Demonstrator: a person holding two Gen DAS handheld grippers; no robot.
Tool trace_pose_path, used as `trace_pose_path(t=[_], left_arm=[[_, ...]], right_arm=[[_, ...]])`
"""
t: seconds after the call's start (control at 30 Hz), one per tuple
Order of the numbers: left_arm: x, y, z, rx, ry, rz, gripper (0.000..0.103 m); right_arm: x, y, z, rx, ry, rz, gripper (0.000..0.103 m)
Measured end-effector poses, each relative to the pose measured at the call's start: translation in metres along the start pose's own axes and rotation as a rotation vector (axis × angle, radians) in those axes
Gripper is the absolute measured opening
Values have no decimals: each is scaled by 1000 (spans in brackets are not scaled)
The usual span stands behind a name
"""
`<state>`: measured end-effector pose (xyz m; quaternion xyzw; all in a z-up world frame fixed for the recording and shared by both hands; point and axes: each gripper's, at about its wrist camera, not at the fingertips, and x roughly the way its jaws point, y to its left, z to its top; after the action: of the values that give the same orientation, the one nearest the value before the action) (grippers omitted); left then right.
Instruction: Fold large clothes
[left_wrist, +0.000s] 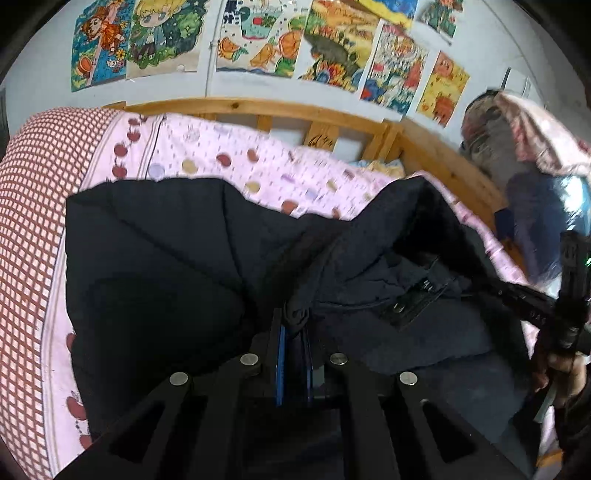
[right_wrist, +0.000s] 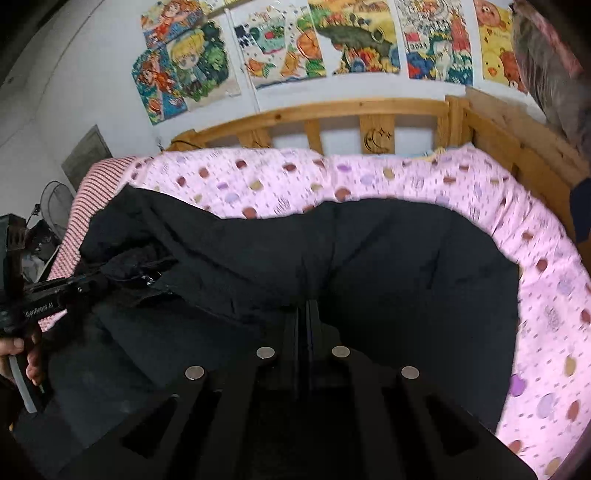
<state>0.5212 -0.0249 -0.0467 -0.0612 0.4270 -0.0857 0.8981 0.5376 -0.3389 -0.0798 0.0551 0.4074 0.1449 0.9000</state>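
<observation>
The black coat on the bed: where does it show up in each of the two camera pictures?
Left wrist view: the black coat fills the centre and lower left, a fold of it pinched in the left gripper.
Right wrist view: the coat spreads across the middle, its edge clamped in the right gripper.
Shared landmark: the wooden bed rail under the drawings on the wall.

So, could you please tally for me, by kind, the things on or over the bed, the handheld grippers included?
Dark jacket: 1
Pink spotted cover: 1
Red checked cloth: 1
Grippers: 2, the left gripper and the right gripper
Total: 5
</observation>
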Motion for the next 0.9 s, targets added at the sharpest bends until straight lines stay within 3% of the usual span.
trace_pose_path(t=[0.2,0.33,0.5,0.6,0.77,0.9], left_arm=[[36,13,-24,-22,8,14,7],[49,19,-29,-43,7,7,7],[29,32,-33,-94,-59,-84,10],[0,36,-29,-107,-120,-82,13],[-44,32,4,-65,-282,-29,16],[-34,12,60,-46,-250,9,16]], right_arm=[[45,-11,-36,59,-11,-17,3],[56,-11,-43,67,-27,-30,3],[36,-13,-41,92,-73,19,4],[14,-14,-37,73,-97,5,6],[-27,-14,1,30,-191,-27,6],[-18,-15,60,108,-179,75,6]])
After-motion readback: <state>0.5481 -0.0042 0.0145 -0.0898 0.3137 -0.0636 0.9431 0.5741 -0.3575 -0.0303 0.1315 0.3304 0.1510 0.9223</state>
